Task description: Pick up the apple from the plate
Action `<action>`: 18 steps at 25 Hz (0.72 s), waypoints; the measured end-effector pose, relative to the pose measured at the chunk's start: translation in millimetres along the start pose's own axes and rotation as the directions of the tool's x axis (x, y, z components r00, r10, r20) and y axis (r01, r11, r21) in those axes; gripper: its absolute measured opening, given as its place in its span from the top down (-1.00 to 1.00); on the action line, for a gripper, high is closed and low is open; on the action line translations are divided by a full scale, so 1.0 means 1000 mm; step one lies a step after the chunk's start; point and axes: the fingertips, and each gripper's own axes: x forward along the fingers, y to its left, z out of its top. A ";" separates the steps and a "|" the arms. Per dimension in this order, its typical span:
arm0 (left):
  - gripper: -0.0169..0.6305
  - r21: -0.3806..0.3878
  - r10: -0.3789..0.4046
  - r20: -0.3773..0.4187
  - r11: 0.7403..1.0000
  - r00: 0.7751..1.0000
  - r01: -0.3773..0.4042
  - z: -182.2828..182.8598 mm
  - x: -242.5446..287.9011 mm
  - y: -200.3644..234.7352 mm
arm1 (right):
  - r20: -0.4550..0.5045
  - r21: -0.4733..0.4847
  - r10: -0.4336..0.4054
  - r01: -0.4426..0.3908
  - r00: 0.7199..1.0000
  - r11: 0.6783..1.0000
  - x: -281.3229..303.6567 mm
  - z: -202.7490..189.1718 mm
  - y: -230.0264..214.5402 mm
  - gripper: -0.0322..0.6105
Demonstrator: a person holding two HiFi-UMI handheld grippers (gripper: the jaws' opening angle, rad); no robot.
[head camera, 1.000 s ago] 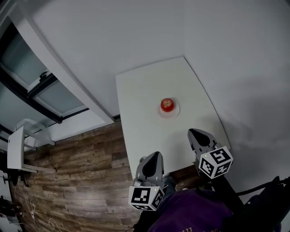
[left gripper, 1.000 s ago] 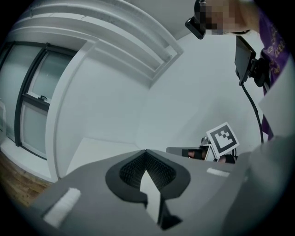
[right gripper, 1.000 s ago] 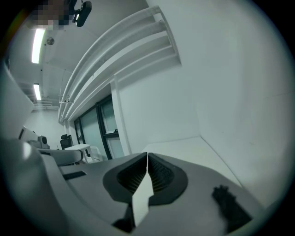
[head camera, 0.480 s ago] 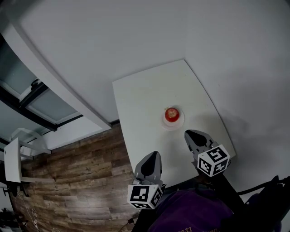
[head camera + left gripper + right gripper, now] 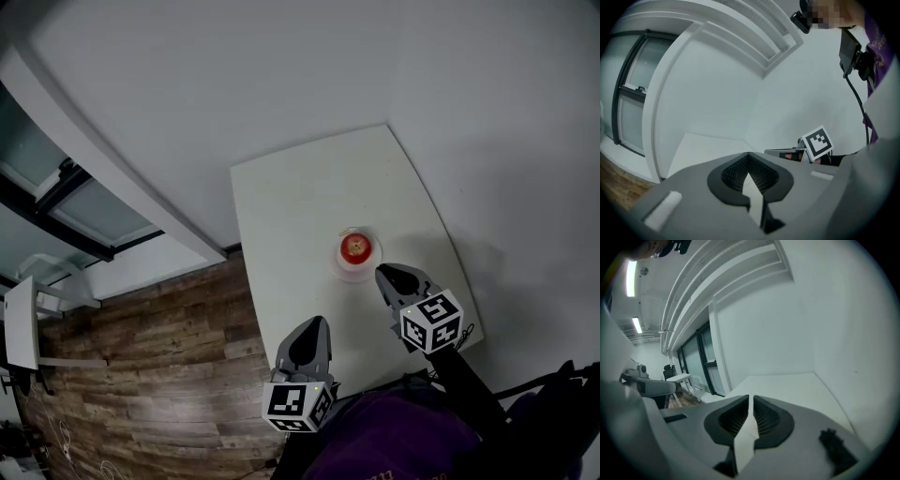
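- both grippers have slid forward over the table since a second ago; the right one's tip is now right by the plate instead of well short of it.
- nearest the camera, a purple top point(image 5: 394, 445) fills the bottom of the head view.
- left gripper point(image 5: 317, 323) hangs over the near edge of the white table point(image 5: 300, 202), well apart from the plate. its jaws are pinched together with nothing in them.
- right gripper point(image 5: 381, 272) is further in, tip just beside the plate's near-right edge. can't tell if it touches. its jaws are closed too and empty, with only bare tabletop ahead in its own view.
- the red apple point(image 5: 354, 247) sits in the middle of the small white plate point(image 5: 338, 271), towards the near-right part of the table, untouched.
- the table is tucked into a corner of the white walls point(image 5: 281, 84).
- off to the left there's a wood floor point(image 5: 141, 375), and beyond it a dark-framed window point(image 5: 89, 202).
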 end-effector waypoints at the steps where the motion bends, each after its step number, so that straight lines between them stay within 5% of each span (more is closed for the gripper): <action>1: 0.93 0.003 0.008 -0.004 1.000 1.000 -0.008 0.000 0.001 0.002 | -0.005 -0.007 0.002 -0.002 1.000 1.000 0.005 0.000 -0.003 0.84; 4: 0.93 0.024 0.037 -0.011 0.999 0.999 -0.037 0.000 0.003 0.008 | -0.024 -0.030 0.003 -0.004 1.000 1.000 0.020 -0.001 -0.012 0.56; 18: 0.93 0.012 0.097 -0.026 0.995 0.995 -0.097 0.001 0.005 0.033 | -0.180 -0.151 0.007 -0.035 0.984 0.988 0.077 -0.034 -0.021 0.12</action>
